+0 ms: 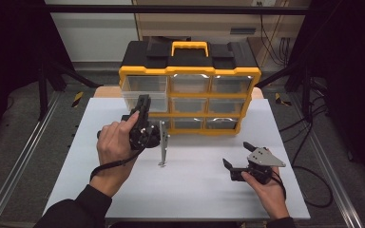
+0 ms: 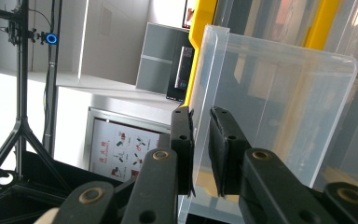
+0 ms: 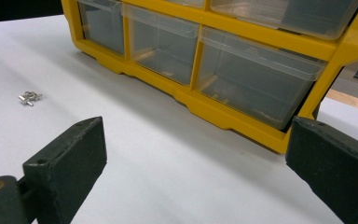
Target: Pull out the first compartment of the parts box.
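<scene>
Your left gripper [image 2: 199, 154] has its jaws clamped on the front wall of the clear drawer [image 1: 145, 90], which sticks out of the top-left bay of the yellow organiser [image 1: 190, 71]; you seem to be mid-pull. Next, draw it straight out without tilting, while your right gripper [image 1: 240, 159] rests wide open on the worktop [image 1: 195, 190].

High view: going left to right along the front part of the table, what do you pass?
Left hand-held gripper clamped on a pulled-out clear drawer → upright metal bracket → right hand-held gripper, jaws open.
</scene>
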Demonstrator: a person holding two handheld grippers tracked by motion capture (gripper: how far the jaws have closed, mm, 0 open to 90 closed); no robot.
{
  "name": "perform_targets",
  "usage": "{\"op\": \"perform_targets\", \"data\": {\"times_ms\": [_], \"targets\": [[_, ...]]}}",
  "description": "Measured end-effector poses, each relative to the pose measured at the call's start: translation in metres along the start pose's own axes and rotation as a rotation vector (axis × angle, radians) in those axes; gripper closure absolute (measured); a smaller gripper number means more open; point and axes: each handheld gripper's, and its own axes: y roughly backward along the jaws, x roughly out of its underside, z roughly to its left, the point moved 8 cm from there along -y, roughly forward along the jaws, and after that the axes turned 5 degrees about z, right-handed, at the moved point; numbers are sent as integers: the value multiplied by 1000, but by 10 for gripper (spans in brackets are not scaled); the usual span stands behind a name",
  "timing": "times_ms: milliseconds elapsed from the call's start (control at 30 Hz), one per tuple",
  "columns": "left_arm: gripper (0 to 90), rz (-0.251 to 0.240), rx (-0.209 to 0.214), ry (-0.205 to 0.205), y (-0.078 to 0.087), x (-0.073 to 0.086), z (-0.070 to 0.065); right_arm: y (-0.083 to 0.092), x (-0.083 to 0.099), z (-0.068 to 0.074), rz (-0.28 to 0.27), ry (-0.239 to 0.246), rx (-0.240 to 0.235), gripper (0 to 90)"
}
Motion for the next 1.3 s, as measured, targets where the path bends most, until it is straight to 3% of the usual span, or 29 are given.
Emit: {"op": "perform_targets", "data": {"times_ms": [1000,1067,1133,1300], "targets": [[775,-20,3,20,6,-10,-6,0,1,0,4,1,-2,51],[837,-36,13,25,8,-13,-6,0,0,0,4,2,-1,51],[844,-37,13,18,8,-13,-6,0,1,0,5,3,-1,51],[795,-35,5,33,7,-10,-4,0,1,1,5,2,-2,51]]}}
